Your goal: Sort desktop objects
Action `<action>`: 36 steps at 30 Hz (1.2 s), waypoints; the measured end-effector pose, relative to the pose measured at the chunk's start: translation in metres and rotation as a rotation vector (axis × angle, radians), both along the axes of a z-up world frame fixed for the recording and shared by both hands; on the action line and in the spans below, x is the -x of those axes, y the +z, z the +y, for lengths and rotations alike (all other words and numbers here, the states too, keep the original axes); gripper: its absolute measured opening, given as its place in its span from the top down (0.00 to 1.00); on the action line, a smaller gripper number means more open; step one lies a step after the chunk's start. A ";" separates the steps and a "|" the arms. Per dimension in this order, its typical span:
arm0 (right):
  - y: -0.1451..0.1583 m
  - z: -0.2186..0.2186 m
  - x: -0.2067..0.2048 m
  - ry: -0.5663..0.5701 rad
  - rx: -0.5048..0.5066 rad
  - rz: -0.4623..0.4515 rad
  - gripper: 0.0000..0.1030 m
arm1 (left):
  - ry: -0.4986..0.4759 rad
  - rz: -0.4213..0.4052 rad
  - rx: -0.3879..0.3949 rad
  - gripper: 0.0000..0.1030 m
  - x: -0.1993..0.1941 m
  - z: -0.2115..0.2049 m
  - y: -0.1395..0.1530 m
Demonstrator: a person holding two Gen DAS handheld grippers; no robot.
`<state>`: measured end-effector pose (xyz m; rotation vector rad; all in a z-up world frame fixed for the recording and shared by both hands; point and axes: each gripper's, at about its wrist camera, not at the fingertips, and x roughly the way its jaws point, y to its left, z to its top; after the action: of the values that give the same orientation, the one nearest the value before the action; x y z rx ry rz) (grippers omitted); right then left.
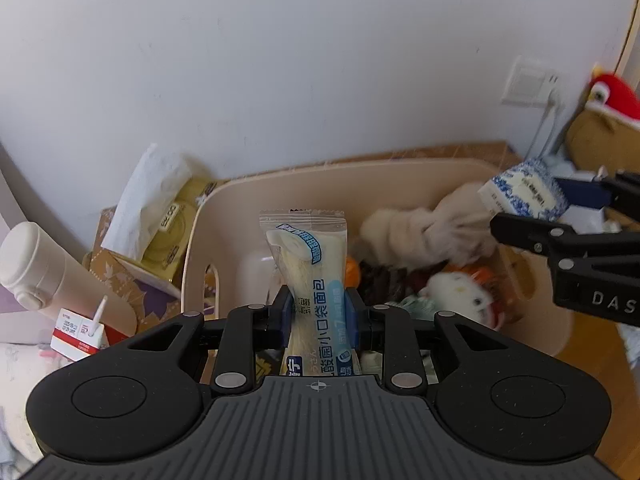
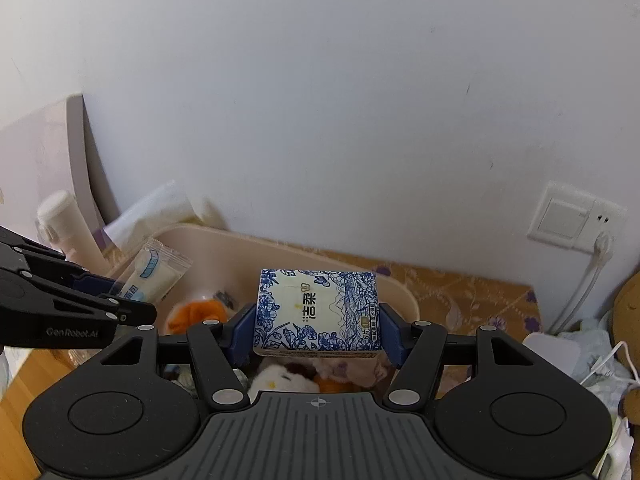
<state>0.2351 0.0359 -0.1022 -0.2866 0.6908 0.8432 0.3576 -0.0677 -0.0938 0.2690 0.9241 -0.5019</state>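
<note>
While both hovering over bin (image 1: 320,184): left gripper (image 1: 319,308) clamping bread pack (image 1: 310,276), right gripper (image 2: 318,328) clamping tissue pack (image 2: 318,310).

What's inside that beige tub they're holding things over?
Inside the beige tub: a cream knotted cloth, a white plush toy, something orange. The held bread packet and tissue pack hide the rest.

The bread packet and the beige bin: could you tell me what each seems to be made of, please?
Bread packet: thin glossy plastic film, likely; clear crimped top edge, bread showing through. Beige bin: smooth, matte moulded plastic, apparently; rounded rim and cut-out handle slot.
</note>
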 end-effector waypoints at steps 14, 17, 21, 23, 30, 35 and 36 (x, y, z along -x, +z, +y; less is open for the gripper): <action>-0.027 0.012 -0.012 -0.022 0.032 0.146 0.28 | 0.047 0.036 -0.043 0.47 0.000 -0.006 -0.022; -0.022 0.009 -0.007 -0.014 0.036 0.123 0.13 | 0.056 0.015 -0.051 0.36 0.004 -0.006 -0.016; -0.010 -0.006 -0.006 -0.031 0.003 0.143 0.00 | 0.087 0.035 -0.031 0.35 0.007 -0.004 -0.008; -0.007 -0.008 -0.007 -0.033 0.003 0.161 0.00 | 0.096 0.033 -0.023 0.34 0.011 -0.004 -0.003; 0.015 -0.029 0.001 -0.066 0.029 0.180 0.00 | 0.136 -0.012 -0.033 0.31 0.032 -0.004 0.018; 0.036 -0.042 0.017 -0.045 0.023 0.122 0.00 | 0.149 -0.020 -0.005 0.31 0.052 -0.001 0.036; 0.041 -0.044 0.021 -0.043 0.025 0.116 0.00 | 0.149 -0.026 -0.006 0.31 0.056 -0.001 0.039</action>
<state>0.2142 -0.0083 -0.0613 -0.2453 0.8139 0.8151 0.3017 -0.0689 -0.0545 0.2096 0.9129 -0.3572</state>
